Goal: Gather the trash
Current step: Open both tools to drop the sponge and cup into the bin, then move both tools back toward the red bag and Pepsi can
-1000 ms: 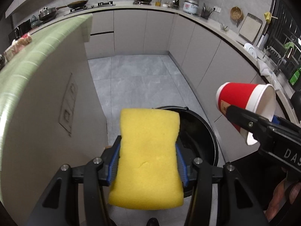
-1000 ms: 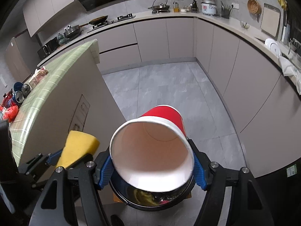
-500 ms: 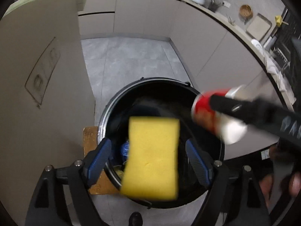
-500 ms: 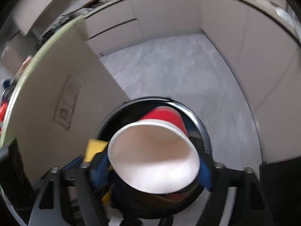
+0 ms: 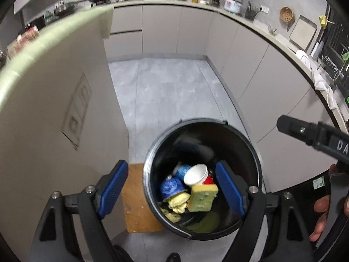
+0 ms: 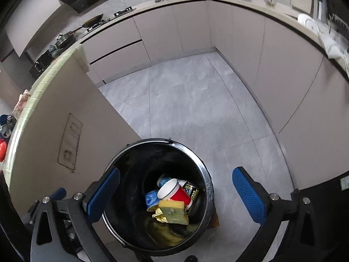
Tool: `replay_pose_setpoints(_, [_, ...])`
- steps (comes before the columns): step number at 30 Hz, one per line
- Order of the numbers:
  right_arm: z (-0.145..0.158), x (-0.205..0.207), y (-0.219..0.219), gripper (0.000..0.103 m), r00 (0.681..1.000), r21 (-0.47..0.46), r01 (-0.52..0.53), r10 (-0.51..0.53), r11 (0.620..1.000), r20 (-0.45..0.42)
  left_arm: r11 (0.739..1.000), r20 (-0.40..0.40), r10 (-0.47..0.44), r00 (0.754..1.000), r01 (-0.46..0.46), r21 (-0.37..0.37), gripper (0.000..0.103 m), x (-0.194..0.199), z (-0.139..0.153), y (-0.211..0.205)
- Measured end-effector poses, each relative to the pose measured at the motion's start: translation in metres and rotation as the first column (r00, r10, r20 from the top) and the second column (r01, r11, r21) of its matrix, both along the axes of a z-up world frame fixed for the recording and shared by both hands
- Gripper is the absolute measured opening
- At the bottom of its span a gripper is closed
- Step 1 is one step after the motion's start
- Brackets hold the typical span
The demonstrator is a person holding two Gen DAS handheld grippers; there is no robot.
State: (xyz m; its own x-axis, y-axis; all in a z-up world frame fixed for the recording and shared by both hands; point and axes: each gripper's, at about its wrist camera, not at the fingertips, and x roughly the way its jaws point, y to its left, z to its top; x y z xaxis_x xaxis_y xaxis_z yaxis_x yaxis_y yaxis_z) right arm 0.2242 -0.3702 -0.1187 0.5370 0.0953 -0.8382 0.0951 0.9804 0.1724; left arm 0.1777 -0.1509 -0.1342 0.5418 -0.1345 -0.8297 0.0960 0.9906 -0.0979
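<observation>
Dim, even indoor light, strong fisheye bending with black corners, slight blur toward the edges, no harsh glare.

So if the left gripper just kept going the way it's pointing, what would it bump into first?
Probably the trash inside the black bin. The left gripper, open and empty, aims down into its mouth, so it would likely meet the red cup or the yellow sponge first; depth is hard to judge.

Below your two grippers the black bin [image 6: 205, 185] stands open-mouthed, its upper half free above the sponge [image 6: 173, 215], red cup [image 6: 174, 193] and other trash at the bottom. On your left the island's beige side panel [image 5: 50, 118] stands just beside the rim. Ahead, the grey floor [image 6: 185, 100] lies clear to the cabinets [image 6: 290, 69].
</observation>
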Motion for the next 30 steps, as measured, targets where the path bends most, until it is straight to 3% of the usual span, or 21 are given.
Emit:
replay_pose_setpoints(6, [0.027, -0.008, 0.018, 0.103, 0.998, -0.039, -0.041, 0.043, 0.998, 0.048, 1.000, 0.054, 0.019, 0.998, -0.020, 0.016, 0.095, 0.000, 0.031, 0.014])
replay_pose_setpoints(17, [0.069, -0.020, 0.033, 0.103, 0.990, -0.069, -0.061, 0.069, 0.996, 0.122, 0.998, 0.114, 0.065, 0.991, -0.067, 0.017, 0.103, -0.016, 0.063, 0.036])
replay_pose_setpoints(26, [0.108, -0.030, 0.067, 0.103, 0.964, -0.051, -0.116, 0.125, 0.992, 0.235, 0.975, 0.210, 0.212, 0.954, -0.222, 0.023, 0.103, -0.039, 0.105, 0.104])
replay_pose_setpoints(30, [0.116, -0.030, 0.094, 0.103, 0.959, -0.056, -0.169, 0.177, 0.984, 0.222, 0.952, 0.228, 0.293, 0.928, -0.306, 0.024, 0.103, -0.050, 0.110, 0.141])
